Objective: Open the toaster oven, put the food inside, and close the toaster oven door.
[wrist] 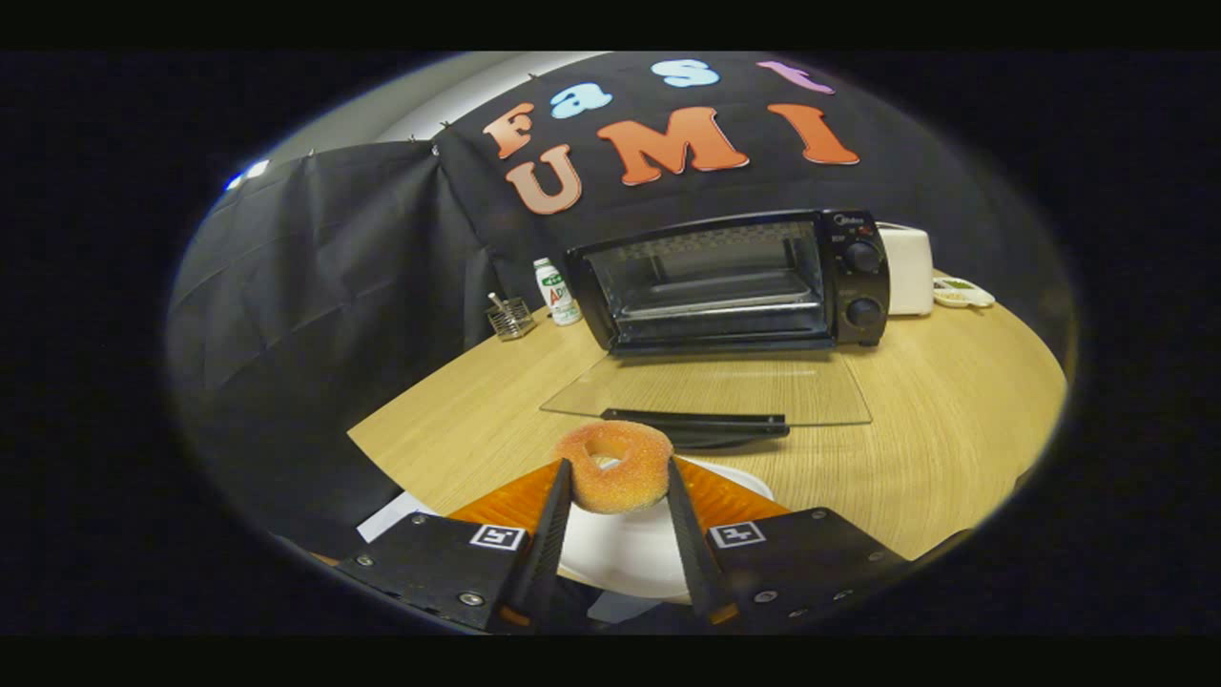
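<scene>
Your tongs (618, 482) pinch the sugared doughnut (615, 467) from both sides, holding it between their tips above the white plate (630, 553). Beyond them, the toaster oven (730, 281) stands on the tabletop (954, 420), its glass door (711, 389) lowered flat toward you.

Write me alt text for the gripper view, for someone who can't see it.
The gripper is shut on a sugared donut, held above a white plate on a wooden table. Beyond it a black toaster oven stands with its glass door folded down flat. A small bottle stands beside the oven.
</scene>
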`<state>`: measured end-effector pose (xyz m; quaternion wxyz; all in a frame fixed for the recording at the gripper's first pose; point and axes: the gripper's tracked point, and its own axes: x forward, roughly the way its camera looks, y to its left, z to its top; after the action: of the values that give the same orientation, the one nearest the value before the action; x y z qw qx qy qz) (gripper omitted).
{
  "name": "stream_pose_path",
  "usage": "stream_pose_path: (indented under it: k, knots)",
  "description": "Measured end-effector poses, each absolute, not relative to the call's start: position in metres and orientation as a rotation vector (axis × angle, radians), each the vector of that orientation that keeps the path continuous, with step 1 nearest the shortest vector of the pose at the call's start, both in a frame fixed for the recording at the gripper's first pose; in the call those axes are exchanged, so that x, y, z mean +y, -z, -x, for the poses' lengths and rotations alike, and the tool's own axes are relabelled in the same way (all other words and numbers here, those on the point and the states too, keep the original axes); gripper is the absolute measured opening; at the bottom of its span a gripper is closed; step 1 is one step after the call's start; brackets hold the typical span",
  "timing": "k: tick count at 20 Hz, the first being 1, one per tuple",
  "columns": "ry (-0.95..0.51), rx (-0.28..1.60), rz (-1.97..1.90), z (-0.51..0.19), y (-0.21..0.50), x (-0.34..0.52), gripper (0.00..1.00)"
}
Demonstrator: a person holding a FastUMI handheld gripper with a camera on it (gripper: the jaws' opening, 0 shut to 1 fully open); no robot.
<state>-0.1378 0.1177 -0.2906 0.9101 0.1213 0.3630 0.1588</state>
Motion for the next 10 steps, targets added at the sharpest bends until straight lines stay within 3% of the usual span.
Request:
stream_pose_path:
  k: [6, 10]
  knots:
    - [-0.254, 0.629, -0.342, 0.065, 0.267, 0.125, 0.55]
    - [-0.15, 0.67, -0.414, 0.03, 0.277, 0.121, 0.56]
